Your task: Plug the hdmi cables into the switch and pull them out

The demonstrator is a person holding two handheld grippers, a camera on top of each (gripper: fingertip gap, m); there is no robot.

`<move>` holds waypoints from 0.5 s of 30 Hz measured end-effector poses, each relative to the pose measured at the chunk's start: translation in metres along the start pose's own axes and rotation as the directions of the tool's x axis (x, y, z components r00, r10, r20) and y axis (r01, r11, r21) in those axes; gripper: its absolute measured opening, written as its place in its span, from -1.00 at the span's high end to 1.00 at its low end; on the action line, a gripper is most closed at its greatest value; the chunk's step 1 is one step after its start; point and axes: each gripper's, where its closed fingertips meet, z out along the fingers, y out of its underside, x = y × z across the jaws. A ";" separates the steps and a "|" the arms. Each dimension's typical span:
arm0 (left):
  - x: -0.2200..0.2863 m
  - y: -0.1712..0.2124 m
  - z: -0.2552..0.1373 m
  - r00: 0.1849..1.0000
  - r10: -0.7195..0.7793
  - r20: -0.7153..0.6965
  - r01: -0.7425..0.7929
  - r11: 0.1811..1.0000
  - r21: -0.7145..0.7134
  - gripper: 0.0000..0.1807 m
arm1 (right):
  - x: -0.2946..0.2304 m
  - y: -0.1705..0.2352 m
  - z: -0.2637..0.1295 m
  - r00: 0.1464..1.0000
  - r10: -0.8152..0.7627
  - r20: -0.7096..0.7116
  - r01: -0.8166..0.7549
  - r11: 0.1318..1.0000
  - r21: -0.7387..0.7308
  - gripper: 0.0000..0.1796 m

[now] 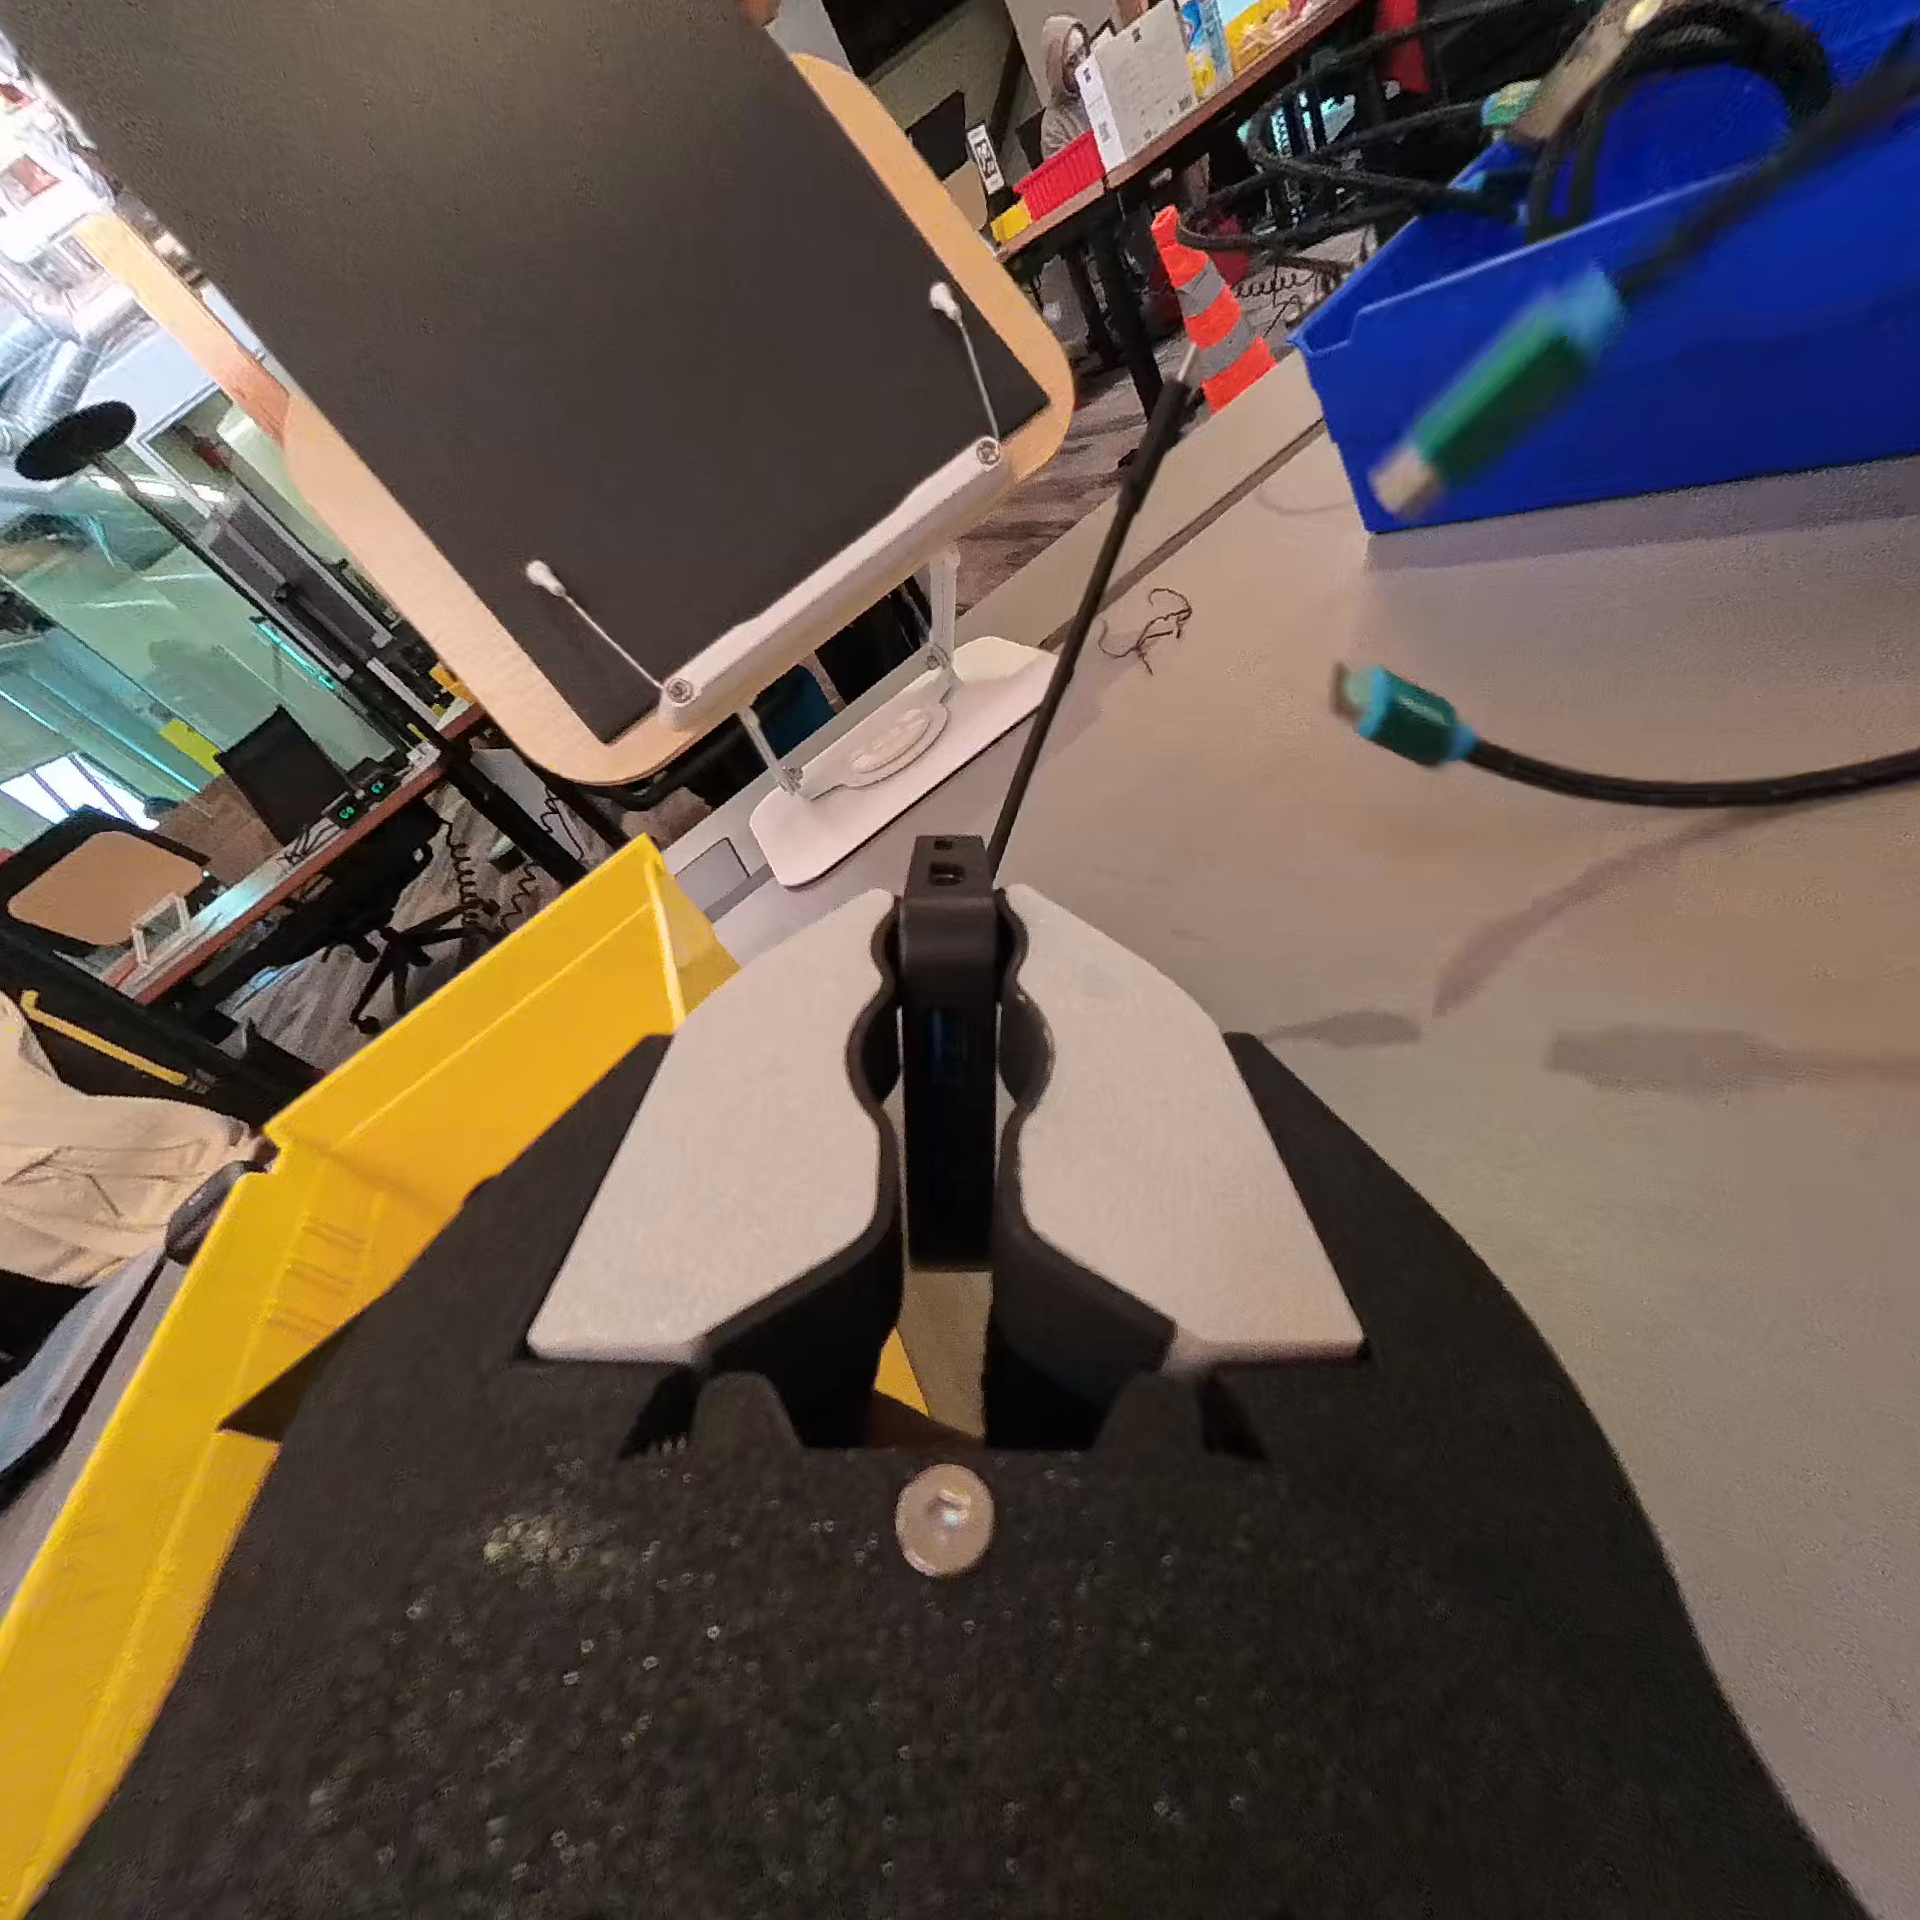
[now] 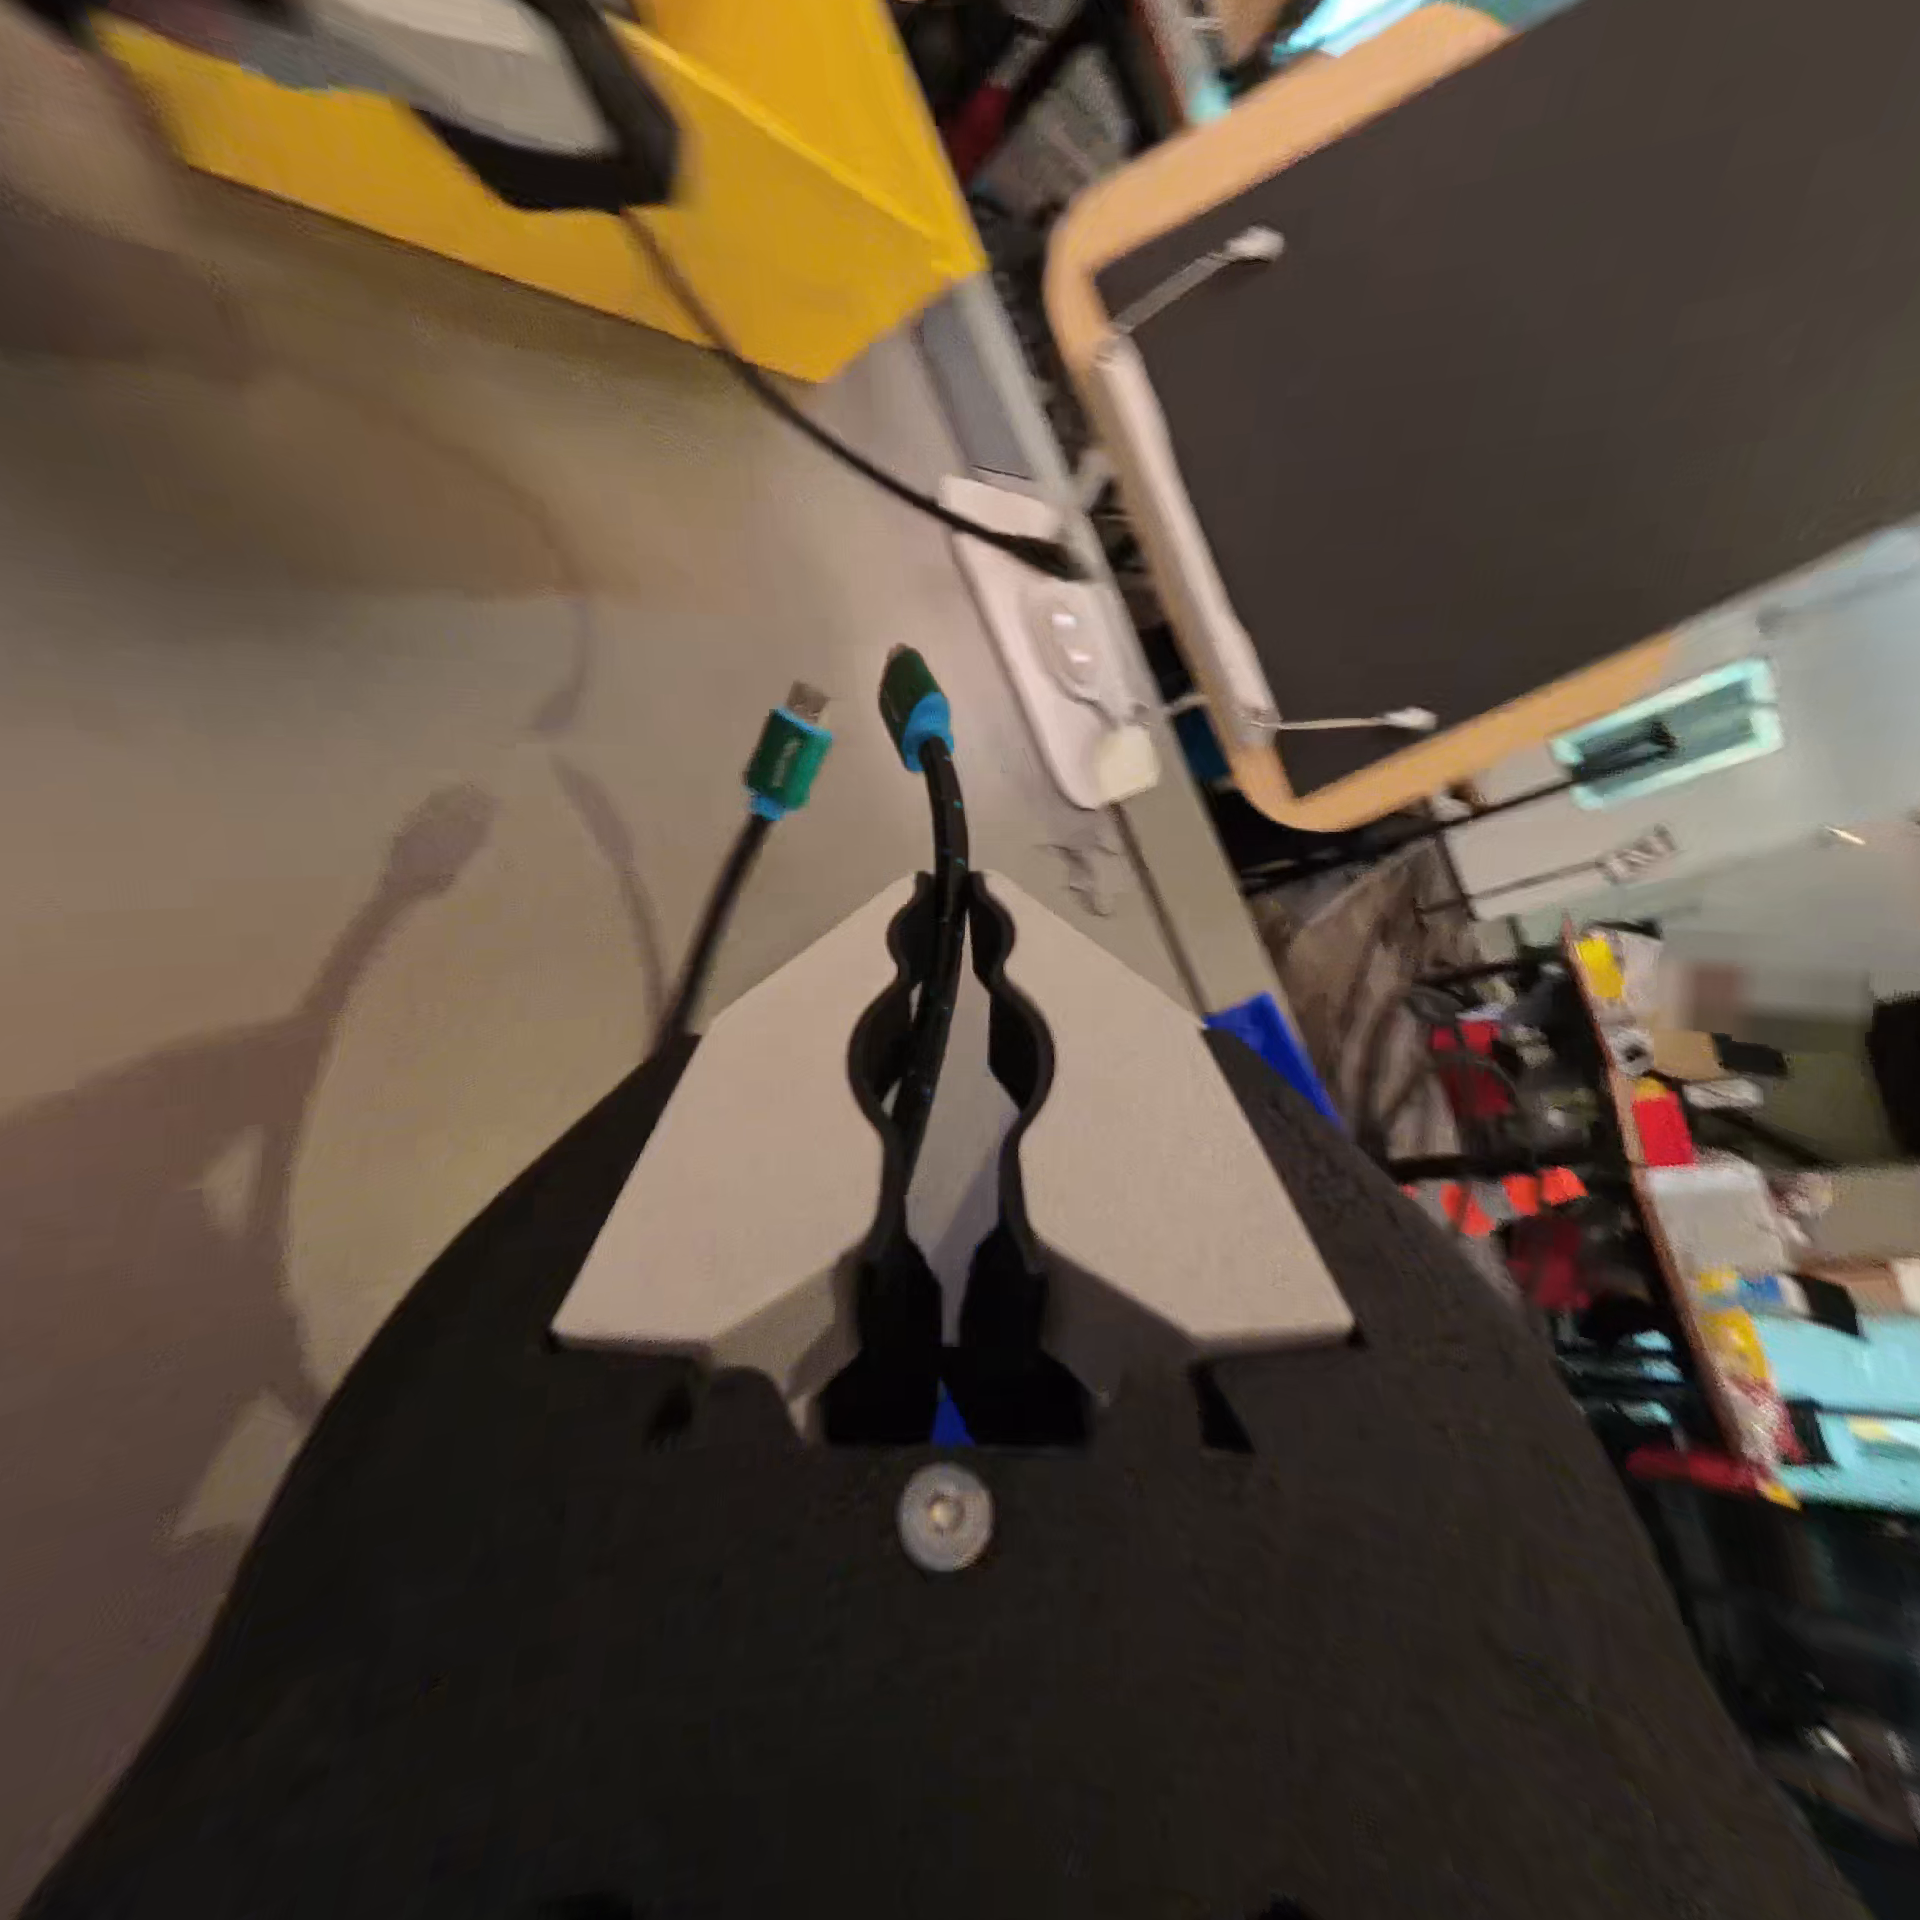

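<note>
My left gripper point(image 1: 948, 914) is shut on a small black HDMI switch point(image 1: 943, 1049), held on edge above the grey table with a thin black lead point(image 1: 1081, 623) running from its far end. My right gripper point(image 2: 943, 894) is shut on the black cable point(image 2: 940, 997) of an HDMI plug with a green and blue body point(image 2: 912, 701), which sticks out past the fingertips. In the left wrist view that held plug point(image 1: 1496, 400) shows blurred at the upper right. A second green and blue HDMI plug point(image 1: 1405, 717) lies on the table, also in the right wrist view point(image 2: 788, 758).
A yellow bin point(image 1: 343, 1195) stands at the left and a blue bin point(image 1: 1662, 343) with coiled black cables at the right. A dark board on a white stand point(image 1: 582, 343) leans at the table's back edge. A white power strip point(image 2: 1049, 644) lies near it. About 20 centimetres separates my left fingertips from my right.
</note>
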 end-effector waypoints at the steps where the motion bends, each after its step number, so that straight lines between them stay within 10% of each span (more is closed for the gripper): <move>1: -0.001 0.000 0.000 1.000 -0.008 -0.003 0.008 1.000 0.000 0.85 | -0.023 -0.006 -0.004 0.998 0.009 0.064 -0.009 1.000 0.000 0.94; 8: 0.009 0.002 0.000 0.999 -0.010 -0.048 0.009 1.000 -0.008 0.85 | -0.152 0.014 -0.014 0.834 0.372 0.408 -0.302 0.926 -0.227 0.93; 15: 0.021 -0.002 -0.002 0.997 -0.011 -0.080 0.012 1.000 0.003 0.85 | -0.155 0.038 -0.005 0.703 0.627 0.336 -0.556 0.779 -0.292 0.85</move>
